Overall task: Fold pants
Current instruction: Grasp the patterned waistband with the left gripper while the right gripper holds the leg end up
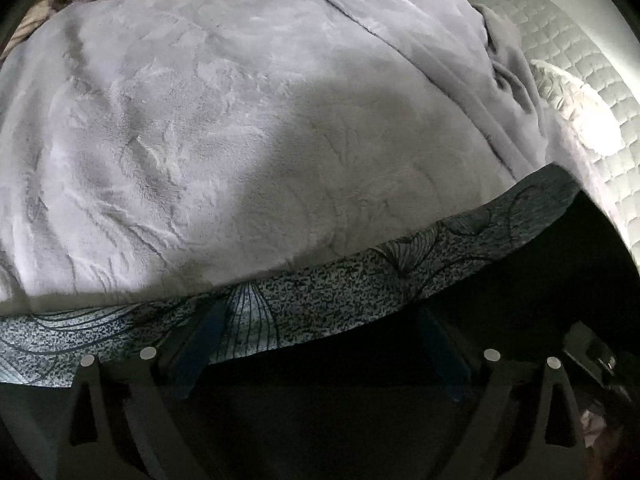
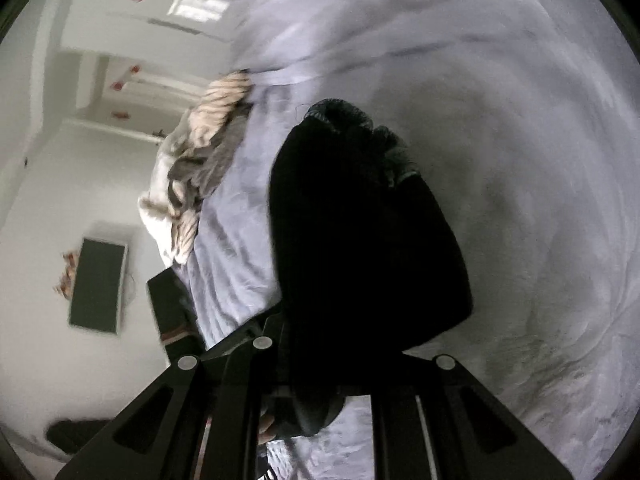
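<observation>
In the right wrist view the black pants (image 2: 360, 232) hang in a dark bunch over the grey fleece blanket (image 2: 520, 200). My right gripper (image 2: 320, 380) is shut on the pants, which cover its fingertips. In the left wrist view my left gripper (image 1: 320, 344) is open, its blue fingers (image 1: 200, 344) wide apart at the near edge of the bed, over the blanket (image 1: 200, 140). No pants show in this view.
A patterned blue-grey sheet edge (image 1: 320, 292) runs along the bed's near side. A quilted white mattress (image 1: 580, 80) shows at right. A striped beige cloth (image 2: 200, 152) lies at the bed's edge. A dark screen (image 2: 98, 280) hangs on the wall.
</observation>
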`<state>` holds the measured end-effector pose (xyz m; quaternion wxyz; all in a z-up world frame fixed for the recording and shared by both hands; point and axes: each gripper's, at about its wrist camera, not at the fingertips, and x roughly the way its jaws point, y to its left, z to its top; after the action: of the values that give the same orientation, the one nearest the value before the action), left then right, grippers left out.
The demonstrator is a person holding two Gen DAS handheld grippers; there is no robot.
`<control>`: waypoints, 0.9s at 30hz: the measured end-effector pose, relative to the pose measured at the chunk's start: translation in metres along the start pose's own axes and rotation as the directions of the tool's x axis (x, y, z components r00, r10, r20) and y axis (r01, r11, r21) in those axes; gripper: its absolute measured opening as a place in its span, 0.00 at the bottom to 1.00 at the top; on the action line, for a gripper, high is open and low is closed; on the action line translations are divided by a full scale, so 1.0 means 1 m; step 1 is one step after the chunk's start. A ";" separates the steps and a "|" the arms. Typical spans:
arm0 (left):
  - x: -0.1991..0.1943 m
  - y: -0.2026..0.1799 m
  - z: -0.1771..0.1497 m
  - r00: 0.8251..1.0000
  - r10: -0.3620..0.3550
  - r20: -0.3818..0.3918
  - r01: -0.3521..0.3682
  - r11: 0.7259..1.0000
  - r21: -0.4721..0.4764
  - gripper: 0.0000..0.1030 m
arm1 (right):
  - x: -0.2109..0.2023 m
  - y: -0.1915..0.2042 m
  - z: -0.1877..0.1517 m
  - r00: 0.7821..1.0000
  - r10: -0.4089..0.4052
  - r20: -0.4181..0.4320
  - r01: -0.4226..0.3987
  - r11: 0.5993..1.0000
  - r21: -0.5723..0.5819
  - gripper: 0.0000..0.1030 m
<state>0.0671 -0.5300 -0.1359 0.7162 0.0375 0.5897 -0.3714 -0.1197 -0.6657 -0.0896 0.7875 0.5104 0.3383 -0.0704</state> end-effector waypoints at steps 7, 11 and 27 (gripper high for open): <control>-0.053 0.046 0.002 0.998 -0.061 0.017 0.062 0.990 -0.124 0.93 | -0.007 0.078 -0.017 0.994 -0.107 0.032 0.111 0.961 -0.255 0.13; -0.088 0.080 -0.014 0.999 -0.018 0.032 0.021 0.995 -0.095 0.93 | 0.003 0.130 -0.046 0.980 -0.189 0.056 0.194 0.879 -0.435 0.13; -0.174 0.256 -0.060 0.983 0.177 0.043 -0.164 0.963 -0.212 0.93 | 0.198 0.218 -0.229 0.845 -0.530 0.070 0.393 0.528 -0.753 0.29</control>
<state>0.1611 -0.2312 -0.1010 0.7633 0.0016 0.5975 -0.2457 0.0248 -0.3218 -0.1022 0.8457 0.0398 0.5245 -0.0895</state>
